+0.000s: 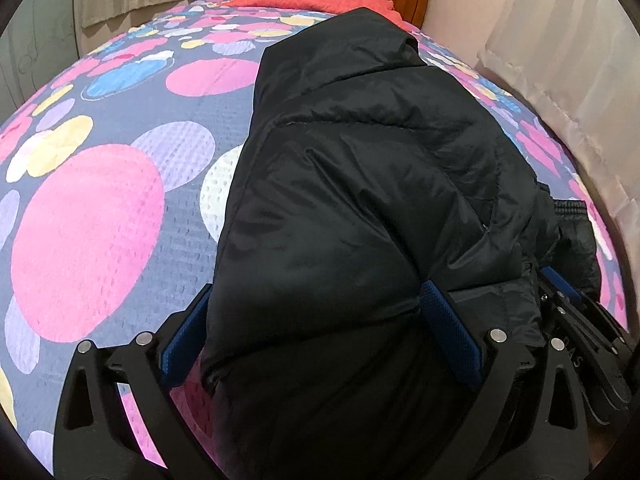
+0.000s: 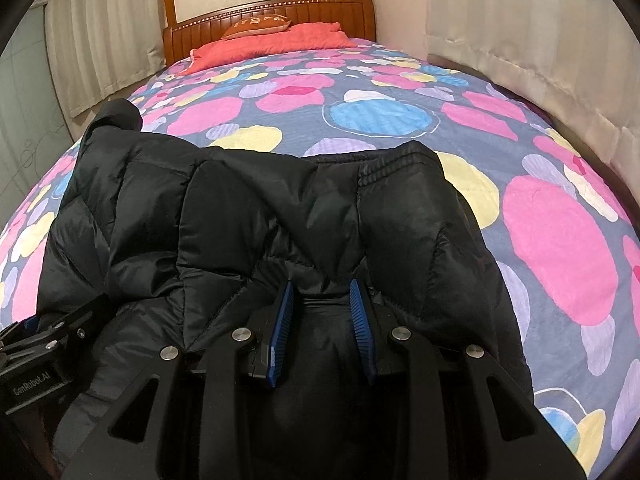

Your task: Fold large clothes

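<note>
A black puffer jacket [image 1: 360, 184] lies on the bed; it also shows in the right wrist view [image 2: 224, 216]. My left gripper [image 1: 316, 300] has its blue pads wide apart, with a thick fold of the jacket's near edge bulging between them. My right gripper [image 2: 322, 292] is closed on a bunched fold of the jacket's near edge; its blue pads [image 2: 280, 320] press the fabric from both sides. The elastic cuff or hem [image 2: 396, 164] lies at the far right of the jacket. The right gripper shows at the right edge of the left view [image 1: 576, 320], and the left gripper at the left edge of the right view [image 2: 44, 344].
The bed cover [image 2: 400, 120] is grey-blue with big pink, blue and yellow circles. A red quilt [image 2: 272, 44] and an orange pillow [image 2: 260, 24] lie against the wooden headboard [image 2: 320, 10]. Curtains [image 2: 520, 40] hang along both sides.
</note>
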